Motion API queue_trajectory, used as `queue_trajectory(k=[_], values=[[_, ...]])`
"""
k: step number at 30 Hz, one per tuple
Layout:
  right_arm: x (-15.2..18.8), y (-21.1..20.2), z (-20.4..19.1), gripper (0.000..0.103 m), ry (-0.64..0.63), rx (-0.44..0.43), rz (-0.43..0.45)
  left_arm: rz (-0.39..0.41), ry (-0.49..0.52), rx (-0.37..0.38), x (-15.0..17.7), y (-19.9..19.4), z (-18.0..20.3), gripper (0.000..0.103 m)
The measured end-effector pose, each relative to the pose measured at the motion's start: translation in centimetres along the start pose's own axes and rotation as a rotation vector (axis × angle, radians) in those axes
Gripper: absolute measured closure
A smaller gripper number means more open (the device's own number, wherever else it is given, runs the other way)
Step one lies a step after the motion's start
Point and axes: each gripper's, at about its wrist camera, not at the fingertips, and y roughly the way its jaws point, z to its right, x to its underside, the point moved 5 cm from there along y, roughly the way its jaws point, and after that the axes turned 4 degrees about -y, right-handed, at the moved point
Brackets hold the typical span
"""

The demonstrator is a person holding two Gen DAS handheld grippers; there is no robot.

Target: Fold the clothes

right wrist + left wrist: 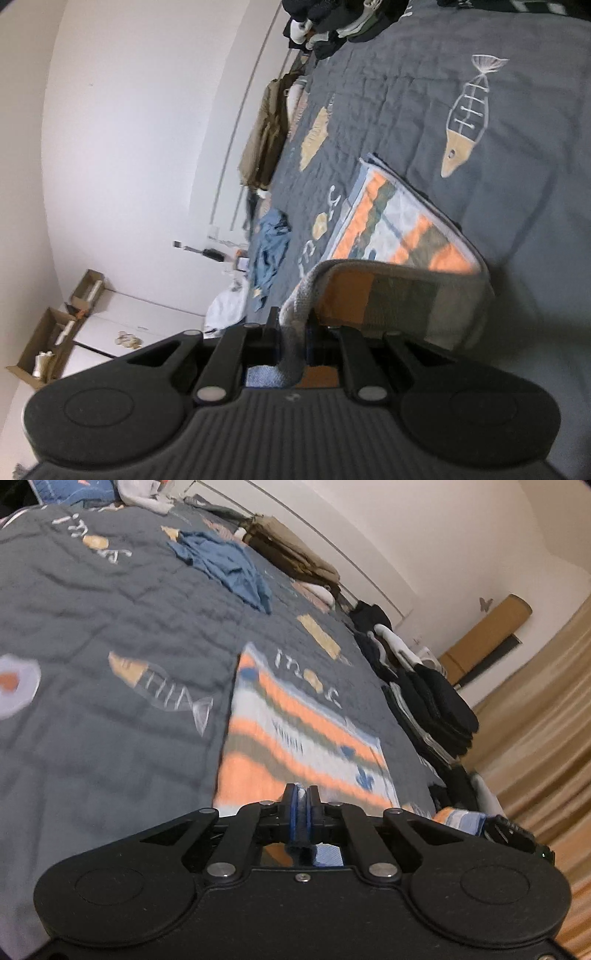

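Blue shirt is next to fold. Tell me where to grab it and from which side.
The crumpled blue shirt shows no clear collar or hem. Probably pinch the corner trailing toward the striped towel, coming from that near side, where it lies thinnest on the quilt.

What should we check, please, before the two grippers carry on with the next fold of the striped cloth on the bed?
1. Left gripper shut on the striped cloth: ok.
2. Right gripper shut on the same cloth's edge: ok.
3. Held edge lifted and curling over the flat part: ok.
4. Flat part lies smooth on the grey bedspread: cannot tell, image blurred.
5. Blue garment lies apart from the fold area: ok.
6. Dark clothes pile along the bed edge, apart from the cloth: ok.
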Motion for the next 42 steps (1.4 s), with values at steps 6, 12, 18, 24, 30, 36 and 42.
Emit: queue_trajectory(k=[6, 12, 18, 24, 30, 36, 42], values=[[-0.9, 3.7, 0.7, 0.089, -0.167, 0.139, 0.005, 0.008, 0.059, -0.047, -1.9, 3.8, -1.3, 0.089], [-1.4, 3.8, 0.2, 0.077, -0.277, 0.210, 0.034, 0.124, 0.157, -0.100, -3.1, 2.4, -1.9, 0.061], [-2.9, 1.1, -0.8, 0.057, -0.291, 0.192, 0.145, 0.128, 0.238, -0.111, -2.4, 2.3, -1.0, 0.049], [-2.4, 1.3, -1.8, 0.054, -0.453, 0.272, 0.068, 0.087, 0.338, -0.140, -0.7, 3.8, -0.2, 0.048], [-1.9, 3.3, -0.2, 0.052, -0.543, 0.358, -0.019, 0.065, 0.366, -0.119, -0.1, 5.5, -0.2, 0.048], [-1.9, 4.3, 0.5, 0.052, -0.623, 0.398, -0.073, 0.020, 0.405, -0.107, 0.3, 6.9, -0.2, 0.048], [-1.3, 5.7, -0.3, 0.051, -0.758, 0.396, -0.099, -0.001, 0.394, -0.115, 0.4, 7.3, -0.3, 0.048]])
